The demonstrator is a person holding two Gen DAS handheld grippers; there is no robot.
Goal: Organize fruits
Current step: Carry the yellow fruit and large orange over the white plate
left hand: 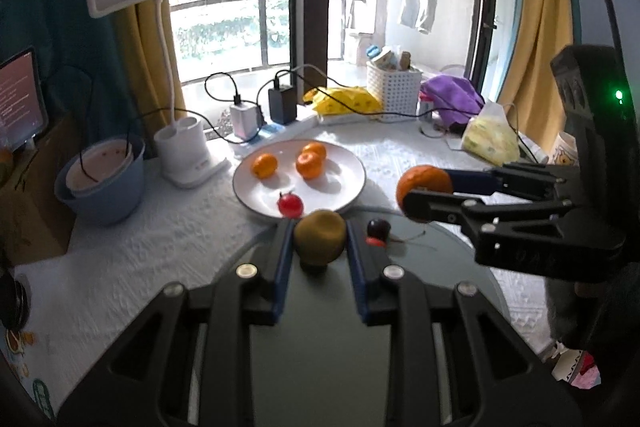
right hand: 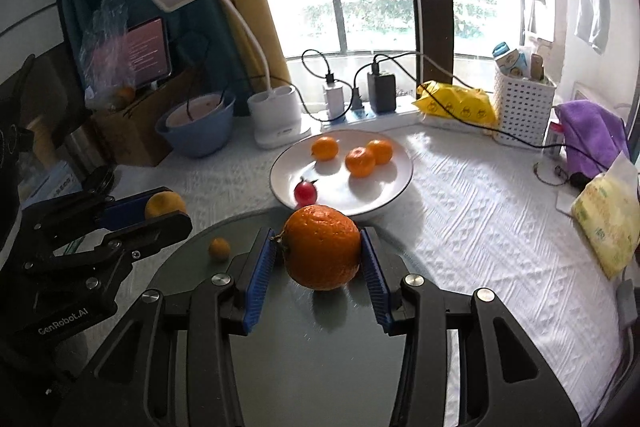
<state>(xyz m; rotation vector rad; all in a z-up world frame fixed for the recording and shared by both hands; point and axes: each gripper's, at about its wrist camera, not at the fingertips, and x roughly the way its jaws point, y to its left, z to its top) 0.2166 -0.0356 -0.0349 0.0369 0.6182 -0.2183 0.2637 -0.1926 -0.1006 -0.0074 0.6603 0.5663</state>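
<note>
Right wrist view: orange (right hand: 321, 246) clamped in right gripper (right hand: 320, 267), just short of white plate (right hand: 280, 187), straight ahead beyond the fingertips.

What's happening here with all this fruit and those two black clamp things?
A person is sorting fruit with a hand-held gripper in each hand. The left gripper is shut on a yellowish-brown fruit, and the right gripper is shut on a large orange, both above a dark round tray. Beyond it, a white plate holds three small oranges and a small red fruit. A few small fruits lie on the tray.
</note>
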